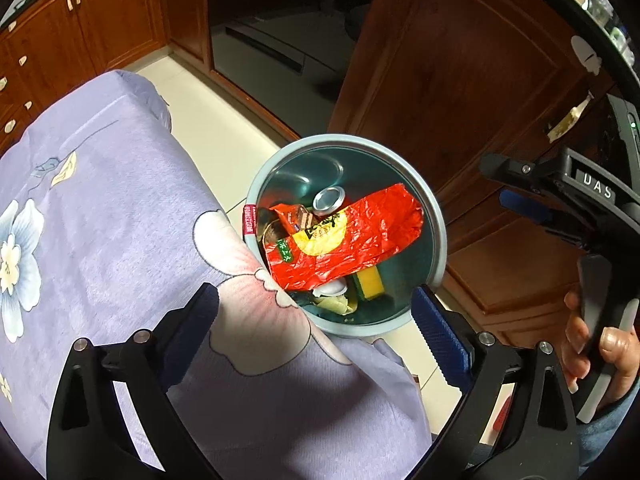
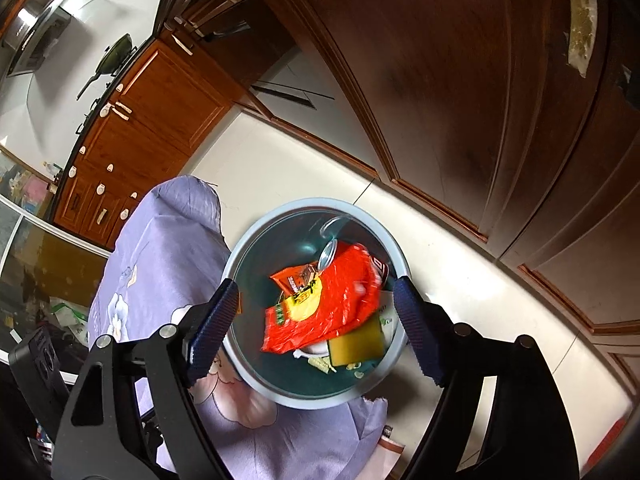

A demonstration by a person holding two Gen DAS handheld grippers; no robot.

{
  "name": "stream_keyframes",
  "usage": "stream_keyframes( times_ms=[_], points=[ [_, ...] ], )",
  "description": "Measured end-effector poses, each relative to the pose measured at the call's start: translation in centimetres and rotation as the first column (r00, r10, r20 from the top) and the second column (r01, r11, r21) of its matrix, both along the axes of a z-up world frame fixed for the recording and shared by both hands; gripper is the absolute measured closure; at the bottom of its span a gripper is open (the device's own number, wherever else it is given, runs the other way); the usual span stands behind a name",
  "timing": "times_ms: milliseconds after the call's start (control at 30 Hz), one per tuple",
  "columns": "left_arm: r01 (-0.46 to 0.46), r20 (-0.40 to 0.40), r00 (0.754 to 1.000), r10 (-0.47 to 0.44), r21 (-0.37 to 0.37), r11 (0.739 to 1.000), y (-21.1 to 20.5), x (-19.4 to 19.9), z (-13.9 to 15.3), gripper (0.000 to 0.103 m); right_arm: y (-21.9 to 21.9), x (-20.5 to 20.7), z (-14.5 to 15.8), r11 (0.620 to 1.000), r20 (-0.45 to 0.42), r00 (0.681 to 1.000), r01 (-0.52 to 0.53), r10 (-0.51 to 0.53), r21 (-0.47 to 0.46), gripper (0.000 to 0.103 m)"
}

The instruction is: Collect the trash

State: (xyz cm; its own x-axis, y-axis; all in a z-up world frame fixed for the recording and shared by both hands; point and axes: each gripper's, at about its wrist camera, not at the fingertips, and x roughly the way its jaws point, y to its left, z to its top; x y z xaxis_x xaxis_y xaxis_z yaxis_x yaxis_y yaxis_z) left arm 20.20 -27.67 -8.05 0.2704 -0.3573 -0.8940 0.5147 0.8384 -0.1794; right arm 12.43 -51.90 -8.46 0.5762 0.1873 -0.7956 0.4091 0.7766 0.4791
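Below my two grippers — left gripper (image 1: 316,312) and right gripper (image 2: 316,330), both spread wide, holding nothing — the blue bin (image 1: 434,216) holds a red wrapper (image 1: 348,240), a yellow sponge (image 1: 370,282), perhaps a can (image 1: 329,199).

We see a pale blue bin (image 1: 434,216) with a dark teal inside, a red and yellow wrapper (image 1: 352,236), a yellow sponge (image 1: 370,282), and a lilac cloth (image 1: 120,208) patterned with white flowers.
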Motion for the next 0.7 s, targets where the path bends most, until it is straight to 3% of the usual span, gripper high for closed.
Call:
stream_keyframes(
  times_ms=[67, 400, 700],
  points=[
    [-0.003, 0.010, 1.000, 0.003, -0.002, 1.000, 0.3, -0.3, 0.5, 0.006, 0.5, -0.3, 0.5, 1.000, -0.002, 1.000, -0.005, 0.005, -0.007, 0.019],
    [-0.020, 0.077, 0.997, 0.020, 0.000, 1.000, 2.7, -3.3, 3.5, 0.004, 3.5, -2.7, 3.6, 0.996, 0.030, 0.998, -0.058, 0.060, -0.061, 0.007],
    [-0.061, 0.116, 0.992, 0.055, 0.041, 0.997, 4.8, -6.2, 5.2, 0.004, 7.3, -5.5, 6.3, 0.966, -0.022, 0.993, -0.121, 0.119, -0.227, 0.007]
  ],
)
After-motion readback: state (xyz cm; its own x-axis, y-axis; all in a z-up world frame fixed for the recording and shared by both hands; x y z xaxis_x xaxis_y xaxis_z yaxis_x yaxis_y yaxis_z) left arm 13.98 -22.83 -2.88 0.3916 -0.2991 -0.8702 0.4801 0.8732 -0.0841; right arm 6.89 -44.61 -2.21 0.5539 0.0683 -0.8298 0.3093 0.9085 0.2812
